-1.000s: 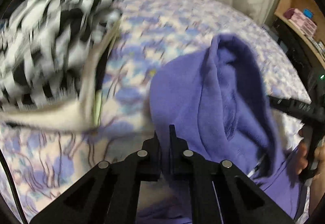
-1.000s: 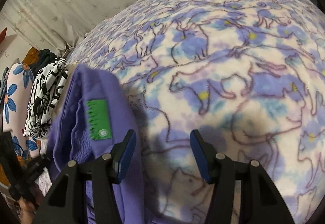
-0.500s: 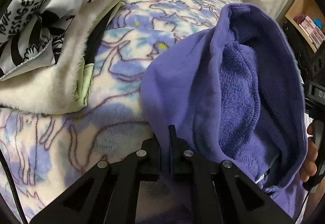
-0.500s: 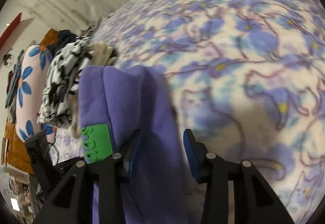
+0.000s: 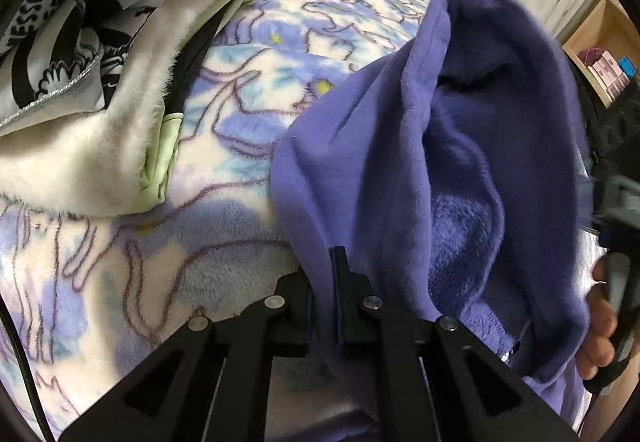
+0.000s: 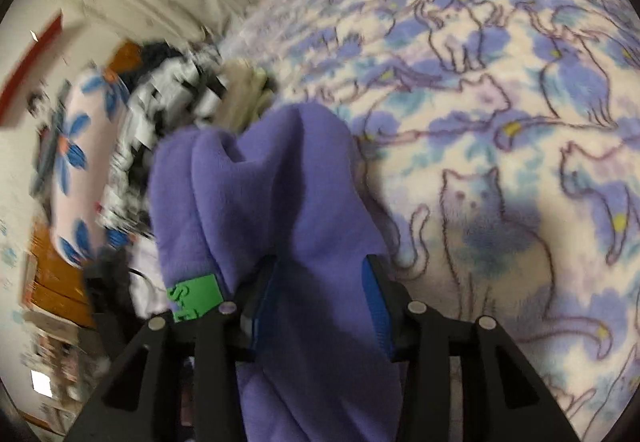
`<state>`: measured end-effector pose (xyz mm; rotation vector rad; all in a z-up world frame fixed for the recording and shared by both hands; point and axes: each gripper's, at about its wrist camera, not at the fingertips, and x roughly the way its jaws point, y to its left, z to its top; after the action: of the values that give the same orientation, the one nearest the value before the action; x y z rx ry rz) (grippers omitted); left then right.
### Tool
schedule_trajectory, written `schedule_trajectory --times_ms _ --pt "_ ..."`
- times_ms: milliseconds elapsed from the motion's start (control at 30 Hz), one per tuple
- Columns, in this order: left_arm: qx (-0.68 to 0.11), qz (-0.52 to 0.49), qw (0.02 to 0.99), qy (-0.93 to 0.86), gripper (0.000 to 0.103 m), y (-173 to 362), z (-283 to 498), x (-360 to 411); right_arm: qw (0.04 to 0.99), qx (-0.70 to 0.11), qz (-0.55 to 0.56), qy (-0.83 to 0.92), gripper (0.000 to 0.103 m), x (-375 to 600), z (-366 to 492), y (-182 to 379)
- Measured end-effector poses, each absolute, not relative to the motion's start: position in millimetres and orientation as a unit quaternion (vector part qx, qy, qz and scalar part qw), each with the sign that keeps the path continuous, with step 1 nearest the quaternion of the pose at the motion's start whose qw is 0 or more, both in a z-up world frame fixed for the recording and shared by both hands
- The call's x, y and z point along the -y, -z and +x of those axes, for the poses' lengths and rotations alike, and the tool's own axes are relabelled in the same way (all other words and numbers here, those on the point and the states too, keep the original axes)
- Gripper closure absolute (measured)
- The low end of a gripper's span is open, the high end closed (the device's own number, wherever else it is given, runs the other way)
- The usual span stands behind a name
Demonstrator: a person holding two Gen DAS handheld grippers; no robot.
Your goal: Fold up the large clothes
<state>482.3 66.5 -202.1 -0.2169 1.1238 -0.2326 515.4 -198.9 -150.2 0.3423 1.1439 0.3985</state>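
Between the closed fingers of the left gripper (image 5: 323, 282), an edge of the purple fleece garment (image 5: 400, 169) is being pinched, its fuzzy lining gaping open to the right. Across that same garment, the right gripper (image 6: 320, 302) is standing with its blue-padded jaws part-way apart and a thick fold of purple cloth (image 6: 272, 201) filling the gap between them; the pads are lying against the cloth on both sides, so it is gripping the fold. The garment is hanging between the two grippers, draping onto the bed blanket (image 5: 256, 89), a cream fleece printed with purple and blue cats.

One green label (image 6: 196, 296) is showing on the garment just left of the right gripper; its raised characters are too blurred to read. On the black-and-white printed cloth (image 5: 80, 1) at upper left of the left wrist view, part of a word reading "ESSAGE" is visible. That cloth is lying on one cream fluffy folded item (image 5: 100, 145) with a pale green edge.

Only the left wrist view is showing a hand (image 5: 600, 330) on a grey handle at the right edge, and a wooden shelf (image 5: 600, 41) with small boxes. Only the right wrist view is showing a pink cloth with blue flowers (image 6: 80, 145), blurred, beside the black-and-white one.
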Motion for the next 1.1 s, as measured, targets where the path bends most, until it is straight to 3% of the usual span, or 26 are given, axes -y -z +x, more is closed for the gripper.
schedule_trajectory --times_ms 333,400,467,700,1100 --pt "-0.534 -0.088 0.834 0.109 0.097 203.3 491.2 -59.0 0.819 -0.546 0.115 -0.13 0.061 180.1 531.2 174.0" --pt "-0.536 -0.086 0.833 0.108 0.097 202.6 492.5 -57.5 0.828 -0.539 0.09 -0.129 0.089 173.9 529.7 172.6" --pt "-0.534 -0.08 0.835 0.104 0.097 200.2 492.7 -55.4 0.838 -0.528 0.076 -0.113 0.096 174.4 525.7 167.6" --pt "-0.499 -0.046 0.861 0.089 0.097 165.4 484.3 -45.4 0.898 -0.439 0.031 0.012 0.098 231.4 494.1 120.6" --pt "-0.436 -0.012 0.895 0.098 0.097 106.1 454.6 -33.5 0.932 -0.355 0.071 0.003 0.098 284.9 426.2 55.2"
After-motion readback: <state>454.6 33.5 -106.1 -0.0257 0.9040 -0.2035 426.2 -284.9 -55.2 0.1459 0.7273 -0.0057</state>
